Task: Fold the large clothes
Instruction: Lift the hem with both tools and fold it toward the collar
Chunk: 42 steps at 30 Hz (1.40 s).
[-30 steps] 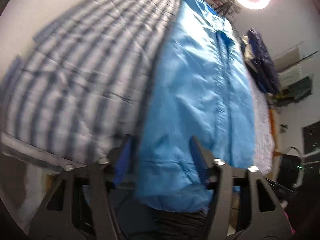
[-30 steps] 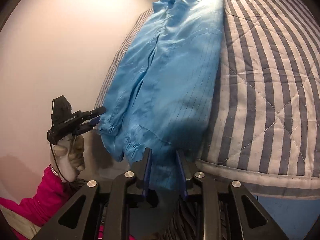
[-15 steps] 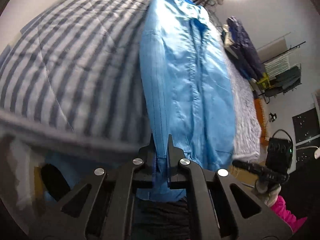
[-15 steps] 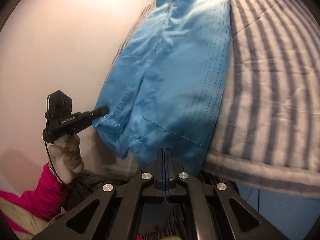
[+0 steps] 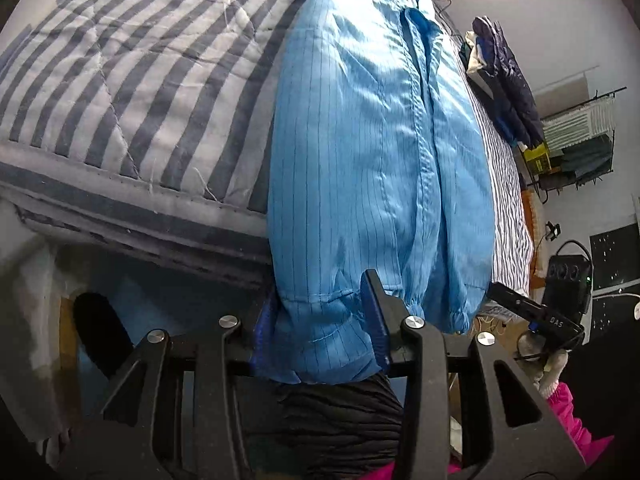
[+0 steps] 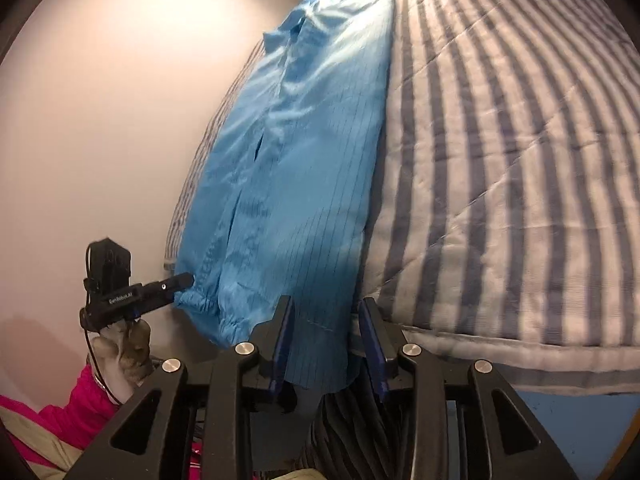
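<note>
Left gripper: pointing steeply down, jaws opening, blue pads apart, cloth hem hanging between them, pads not pressing. Right gripper: angled down, jaws opening, pads apart, cloth edge in gap, unpinched. Pale gloved hand holds left gripper from below; pink sleeve behind wrist.

Blue work coat, light fabric with fine dark pinstripes, front placket closed, collar at the far end. It lies lengthwise on the bed, folded narrow with the sleeves laid in along the body. Hem end overhangs the bed's near edge and hangs down. Two elasticated cuffs gathered beside the hem. Fabric lightly creased.
</note>
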Each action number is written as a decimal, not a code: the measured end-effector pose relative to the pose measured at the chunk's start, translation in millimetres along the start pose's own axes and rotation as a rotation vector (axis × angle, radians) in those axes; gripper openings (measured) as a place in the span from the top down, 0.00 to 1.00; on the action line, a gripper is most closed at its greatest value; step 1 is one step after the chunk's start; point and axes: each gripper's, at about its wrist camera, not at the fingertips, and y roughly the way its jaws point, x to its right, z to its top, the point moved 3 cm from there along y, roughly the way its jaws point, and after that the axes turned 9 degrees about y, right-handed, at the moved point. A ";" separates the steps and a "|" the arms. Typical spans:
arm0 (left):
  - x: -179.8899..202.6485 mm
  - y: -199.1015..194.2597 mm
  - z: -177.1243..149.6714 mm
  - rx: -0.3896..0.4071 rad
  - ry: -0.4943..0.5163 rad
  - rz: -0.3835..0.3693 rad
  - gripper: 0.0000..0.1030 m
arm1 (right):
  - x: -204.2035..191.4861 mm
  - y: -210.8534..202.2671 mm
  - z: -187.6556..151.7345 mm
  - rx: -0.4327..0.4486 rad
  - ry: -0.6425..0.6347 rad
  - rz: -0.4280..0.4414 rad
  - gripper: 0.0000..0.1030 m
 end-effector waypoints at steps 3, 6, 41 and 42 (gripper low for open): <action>0.7 1.4 -0.5 -0.010 0.002 -0.019 0.84 | -5.6 10.3 -0.5 -0.014 -0.012 0.026 0.65; 3.3 -0.8 -0.8 -0.010 0.011 -0.037 0.92 | -8.7 15.6 0.4 -0.041 0.000 0.050 0.88; 43.9 -7.6 231.2 0.159 0.040 -0.123 0.97 | -43.0 -7.9 194.2 0.184 0.064 0.147 0.99; 39.7 -1.2 237.6 0.155 0.027 -0.122 0.97 | -40.3 -4.6 201.2 0.183 0.066 0.130 0.99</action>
